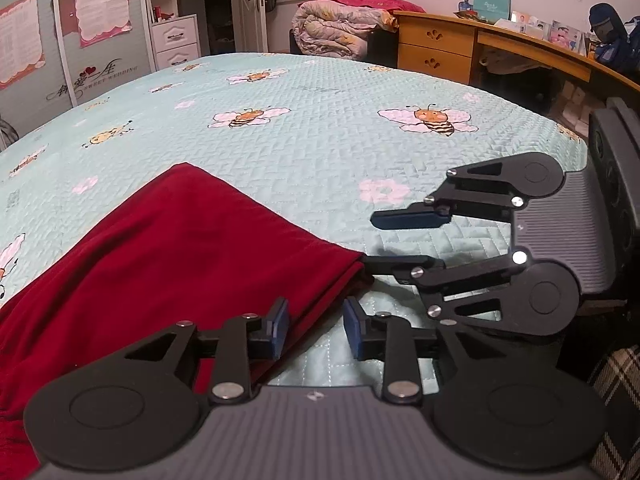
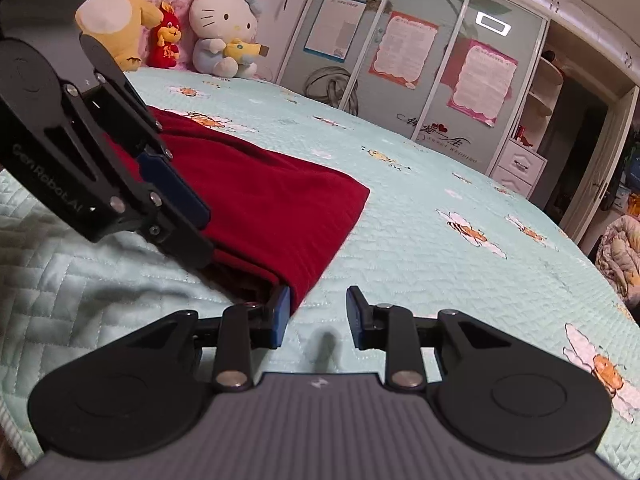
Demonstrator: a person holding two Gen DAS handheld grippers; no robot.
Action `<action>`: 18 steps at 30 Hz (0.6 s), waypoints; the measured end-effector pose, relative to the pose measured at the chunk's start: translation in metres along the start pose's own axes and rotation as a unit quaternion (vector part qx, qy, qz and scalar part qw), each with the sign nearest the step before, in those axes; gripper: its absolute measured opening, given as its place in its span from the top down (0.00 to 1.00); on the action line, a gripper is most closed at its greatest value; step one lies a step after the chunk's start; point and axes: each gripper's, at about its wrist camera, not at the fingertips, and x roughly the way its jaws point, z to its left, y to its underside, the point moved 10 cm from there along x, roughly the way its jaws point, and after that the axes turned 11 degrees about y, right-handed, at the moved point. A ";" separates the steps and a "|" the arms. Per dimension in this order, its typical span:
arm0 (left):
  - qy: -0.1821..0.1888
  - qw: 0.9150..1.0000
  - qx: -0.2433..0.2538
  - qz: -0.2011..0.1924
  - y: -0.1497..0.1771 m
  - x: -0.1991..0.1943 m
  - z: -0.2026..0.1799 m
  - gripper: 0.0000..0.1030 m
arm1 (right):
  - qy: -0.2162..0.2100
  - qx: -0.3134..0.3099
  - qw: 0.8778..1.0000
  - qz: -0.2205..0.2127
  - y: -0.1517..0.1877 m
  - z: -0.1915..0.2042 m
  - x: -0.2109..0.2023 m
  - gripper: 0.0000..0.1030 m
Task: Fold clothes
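A dark red garment (image 1: 168, 248) lies folded flat on the mint bee-print bedspread (image 1: 320, 132). My left gripper (image 1: 317, 328) is open low over the garment's near edge, its left pad over the cloth and its right pad over bare bedspread. My right gripper (image 1: 370, 240) comes in from the right, open, with its lower finger touching the garment's near corner. In the right wrist view the right gripper (image 2: 318, 316) is open, with the red garment (image 2: 272, 200) corner against its left pad. There the left gripper (image 2: 206, 232) straddles the fold's edge without clamping it.
Plush toys (image 2: 220, 28) sit at the bed's head. A sliding-door wardrobe (image 2: 420, 60) and white drawers (image 1: 176, 40) line the far side. A wooden desk (image 1: 436, 48) and a folded quilt (image 1: 336, 28) stand past the bed. Plaid fabric (image 1: 616, 380) shows at the lower right.
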 end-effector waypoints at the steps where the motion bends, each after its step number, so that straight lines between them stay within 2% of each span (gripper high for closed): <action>1: 0.000 1.000 -0.001 0.000 0.000 0.000 0.000 0.67 | 0.001 -0.004 1.000 -0.001 -0.001 0.001 0.001 0.70; 3: 0.000 1.000 -0.003 -0.001 -0.001 -0.001 0.001 0.67 | 0.003 -0.011 1.000 -0.003 -0.002 0.002 0.003 0.70; 5: 0.001 1.000 -0.006 -0.003 -0.002 -0.002 0.001 0.67 | 0.006 -0.018 1.000 -0.006 -0.004 0.004 0.005 0.75; 8: 0.001 1.000 -0.011 -0.007 -0.005 -0.005 0.002 0.66 | -0.002 -0.027 1.000 -0.005 -0.005 0.010 0.006 1.00; 13: -0.012 0.999 -0.024 -0.018 -0.009 -0.016 0.012 0.60 | 0.001 -0.006 1.000 -0.007 -0.006 0.010 -0.008 1.00; 18: -0.020 0.999 -0.043 -0.021 -0.008 -0.020 0.023 0.60 | -0.001 -0.010 1.000 0.004 0.002 0.021 -0.018 1.00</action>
